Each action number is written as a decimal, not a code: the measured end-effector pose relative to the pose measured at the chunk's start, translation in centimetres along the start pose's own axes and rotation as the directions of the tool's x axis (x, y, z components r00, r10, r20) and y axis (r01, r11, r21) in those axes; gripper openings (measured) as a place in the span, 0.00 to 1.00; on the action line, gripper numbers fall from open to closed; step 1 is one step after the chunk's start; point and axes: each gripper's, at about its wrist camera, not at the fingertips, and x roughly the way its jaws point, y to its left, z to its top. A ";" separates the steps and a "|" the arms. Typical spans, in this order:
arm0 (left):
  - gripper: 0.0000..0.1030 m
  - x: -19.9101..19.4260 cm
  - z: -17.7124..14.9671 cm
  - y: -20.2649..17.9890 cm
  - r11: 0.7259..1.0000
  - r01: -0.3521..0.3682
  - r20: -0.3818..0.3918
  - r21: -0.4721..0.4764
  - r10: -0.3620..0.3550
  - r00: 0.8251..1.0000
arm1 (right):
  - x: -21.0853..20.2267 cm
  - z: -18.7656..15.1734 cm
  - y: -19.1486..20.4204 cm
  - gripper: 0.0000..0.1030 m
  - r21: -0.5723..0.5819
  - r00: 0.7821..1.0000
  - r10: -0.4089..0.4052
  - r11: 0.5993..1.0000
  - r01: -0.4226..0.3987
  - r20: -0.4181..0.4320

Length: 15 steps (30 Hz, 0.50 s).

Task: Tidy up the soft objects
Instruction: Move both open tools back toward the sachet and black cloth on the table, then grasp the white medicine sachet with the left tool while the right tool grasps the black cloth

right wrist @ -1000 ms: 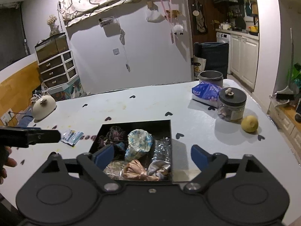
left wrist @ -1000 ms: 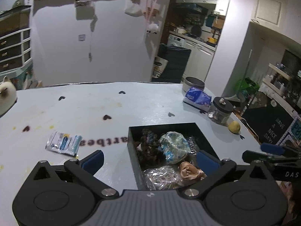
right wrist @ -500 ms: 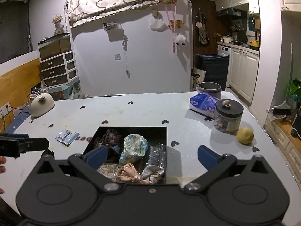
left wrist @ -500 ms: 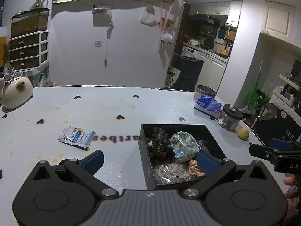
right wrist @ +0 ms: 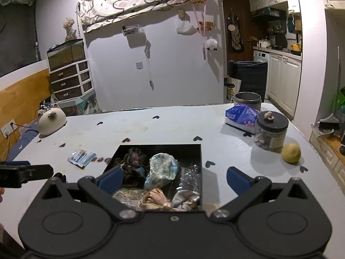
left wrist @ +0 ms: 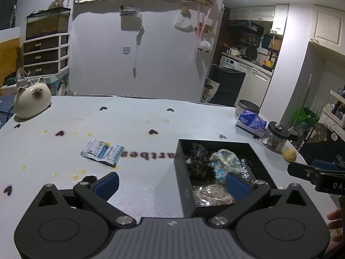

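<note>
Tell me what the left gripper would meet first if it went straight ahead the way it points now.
Probably bare table. The left gripper is open, angled downward, with nothing between its fingers. The black box sits just right of that line, the sachet further left; depth is hard to judge.

My matt black box (right wrist: 195,151) at twelve: crinkled glossy plastic (right wrist: 190,178), satin cloth (right wrist: 156,198); glazed ceramic cat (left wrist: 31,100) at ten.

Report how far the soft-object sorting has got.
Looks done: the black box already holds a dark scrunchie, a blue floral pouch and a pink bow. In hand: nothing; left gripper and right gripper both stand open-jawed and empty. Possibly left: the blue-and-white packet lying outside the box.
</note>
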 end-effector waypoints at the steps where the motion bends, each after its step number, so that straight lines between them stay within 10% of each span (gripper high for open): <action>1: 1.00 -0.1 -0.1 0.3 1.000 -0.003 0.002 0.000 0.003 1.000 | 0.2 0.0 0.3 1.00 -0.002 1.000 0.000 1.000 0.000 0.000; 15: 1.00 -0.4 1.8 8.4 0.999 -0.032 0.009 -0.009 0.032 0.999 | 2.8 0.8 8.7 1.00 -0.019 0.999 0.046 0.999 -0.047 -0.017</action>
